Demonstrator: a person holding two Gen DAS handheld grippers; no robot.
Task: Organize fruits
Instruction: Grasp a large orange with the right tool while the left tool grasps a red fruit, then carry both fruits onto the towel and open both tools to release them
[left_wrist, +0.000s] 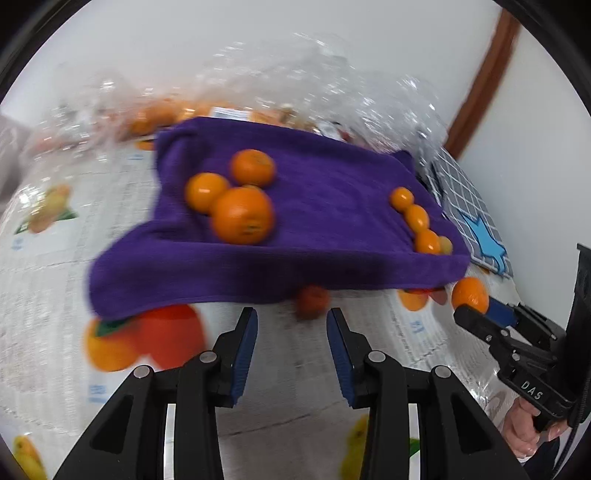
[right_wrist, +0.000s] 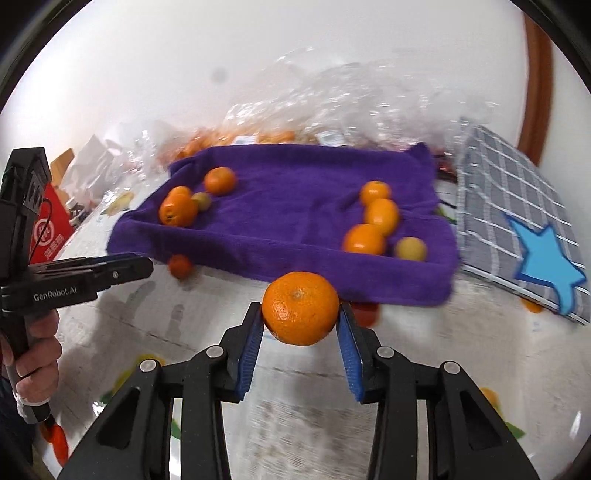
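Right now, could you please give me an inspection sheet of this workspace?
Surface: table under a fruit-print cover.
Job's things: purple towel with a left cluster of oranges and a right row of oranges; one small orange loose off its front edge.
Clutter: crinkled clear plastic, checked cloth, red box.
Grippers: right gripper shut on a large orange; left gripper open, empty.
Cables: thin black cable by the left gripper.
Surroundings: white wall, brown trim.

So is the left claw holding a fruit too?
No, the left gripper is open and holds nothing; a small orange lies on the table beyond its fingertips.
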